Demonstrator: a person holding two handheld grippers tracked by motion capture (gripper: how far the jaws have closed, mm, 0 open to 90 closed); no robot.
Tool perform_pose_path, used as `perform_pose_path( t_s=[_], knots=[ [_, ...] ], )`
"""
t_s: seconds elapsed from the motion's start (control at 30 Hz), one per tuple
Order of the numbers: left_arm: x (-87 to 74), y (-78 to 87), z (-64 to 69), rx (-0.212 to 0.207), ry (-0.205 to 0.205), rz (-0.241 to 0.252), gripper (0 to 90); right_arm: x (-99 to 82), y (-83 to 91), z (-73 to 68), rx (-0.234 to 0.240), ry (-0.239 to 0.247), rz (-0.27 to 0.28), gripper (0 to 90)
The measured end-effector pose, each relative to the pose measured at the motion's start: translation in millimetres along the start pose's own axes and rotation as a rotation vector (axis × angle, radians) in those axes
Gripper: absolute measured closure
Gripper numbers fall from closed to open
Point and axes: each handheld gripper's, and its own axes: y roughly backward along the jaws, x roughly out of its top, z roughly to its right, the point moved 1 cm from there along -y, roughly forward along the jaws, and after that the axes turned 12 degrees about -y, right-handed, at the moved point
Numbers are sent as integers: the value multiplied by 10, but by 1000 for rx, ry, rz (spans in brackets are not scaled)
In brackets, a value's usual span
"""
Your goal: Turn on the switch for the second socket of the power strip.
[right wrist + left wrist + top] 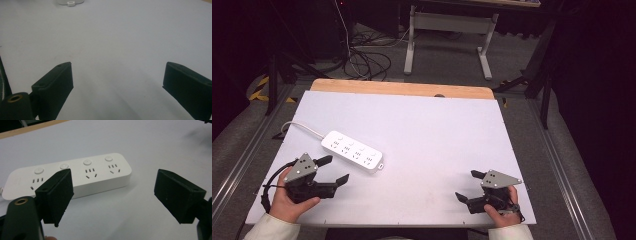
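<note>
The left gripper (336,170) sits low over the near-left part of the white tabletop (437,135), held in the person's left hand (287,202), its two black jaws spread wide with nothing between them. In the left gripper view the jaws frame bare tabletop, and the white power strip (72,176) lies just beyond them, its long side facing the gripper; one jaw overlaps the strip's front edge in that view, but the pads are not pressing on it. Seen from the high view, the power strip (352,151) lies flat and slanted on the left half of the tabletop, near the left gripper's jaw tips, with four socket groups and round buttons facing up. Its white cable (304,127) runs off from the far-left end toward the tabletop's left edge. The right gripper (469,186) rests near the front-right corner, held in the right hand (502,212), well apart from the strip; its jaws also stand wide apart, over empty tabletop.
</note>
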Motion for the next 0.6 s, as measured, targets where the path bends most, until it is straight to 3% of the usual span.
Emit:
perform_pose_path(
  t_s=[0.13, 0.23, 0.37, 0.6],
  knots=[
    [-99, -33, -1, -6, 25, -12, 155, -1, -5, 0, 5, -2, -3, 97],
    [-162, -54, 4, 9, -6, -43, 151, 0, -3, 4, 3, -2, -5, 97],
    [-224, -63, 39, -2, -12, -63, 150, -1, -2, 2, 1, -1, -4, 97],
    [-303, -50, 81, -36, 24, -64, 139, -3, -8, 1, 3, 0, -5, 97]
  ],
)
